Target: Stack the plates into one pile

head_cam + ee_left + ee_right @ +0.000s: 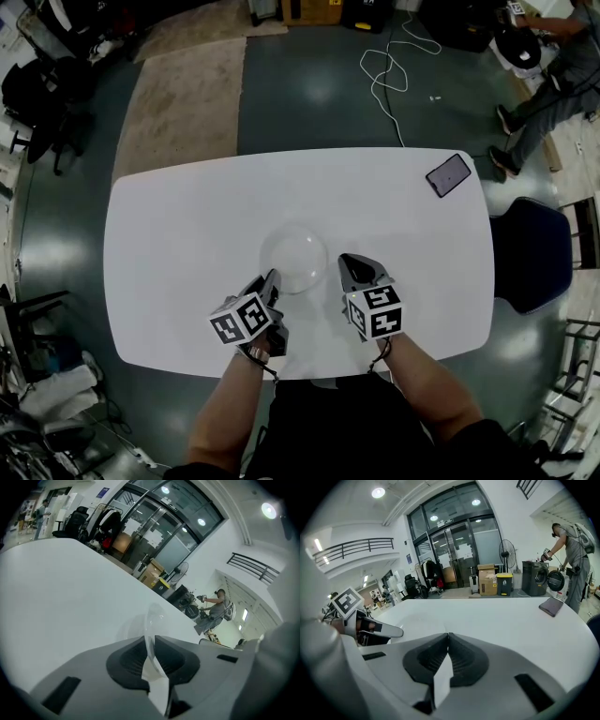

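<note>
Straddling the near rim of the clear plates [295,255], my left hand-held gripper [272,279] has its jaws a little apart. The pads do not seem to pinch, so the pile rests mid-desk on its own; how many plates it holds I cannot tell. My right hand-held gripper [351,263] is closed on nothing, just beside the pile's right side. The risk, as I judge it: drawing the left away at a slant could catch that hard-to-see rim and tip or skid the plates. Room is generous — the desk [187,234] lies bare all round, its near edge under my wrists, a phone [448,174] well apart at the far right corner.
</note>
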A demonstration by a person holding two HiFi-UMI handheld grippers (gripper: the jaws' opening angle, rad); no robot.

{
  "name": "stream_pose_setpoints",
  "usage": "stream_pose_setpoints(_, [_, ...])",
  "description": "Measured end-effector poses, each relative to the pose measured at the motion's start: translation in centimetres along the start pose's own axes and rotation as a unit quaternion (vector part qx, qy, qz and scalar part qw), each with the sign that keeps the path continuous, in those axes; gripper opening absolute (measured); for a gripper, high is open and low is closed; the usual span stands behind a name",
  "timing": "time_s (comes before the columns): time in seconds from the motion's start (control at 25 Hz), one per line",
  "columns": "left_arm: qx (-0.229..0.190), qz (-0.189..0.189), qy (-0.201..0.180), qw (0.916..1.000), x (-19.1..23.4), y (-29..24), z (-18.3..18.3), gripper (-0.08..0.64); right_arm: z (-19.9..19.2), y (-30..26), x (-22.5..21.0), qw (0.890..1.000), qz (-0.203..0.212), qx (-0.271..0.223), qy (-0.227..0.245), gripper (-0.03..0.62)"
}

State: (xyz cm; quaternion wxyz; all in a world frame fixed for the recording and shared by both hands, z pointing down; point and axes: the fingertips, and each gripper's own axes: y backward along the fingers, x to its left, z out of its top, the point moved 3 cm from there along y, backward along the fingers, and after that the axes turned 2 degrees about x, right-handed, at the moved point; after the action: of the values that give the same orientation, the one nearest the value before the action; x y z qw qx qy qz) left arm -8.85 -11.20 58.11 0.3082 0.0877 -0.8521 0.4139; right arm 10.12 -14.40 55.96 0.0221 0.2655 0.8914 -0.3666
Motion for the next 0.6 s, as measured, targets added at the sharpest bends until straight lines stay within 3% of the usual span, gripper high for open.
stream_pose_setpoints(0.6, [0.034, 0.069, -0.109, 0.9911, 0.56, -0.84, 0.02, 0.132, -0.41, -0.33, -0.12, 1.0, -0.009, 0.002, -0.011, 0.018])
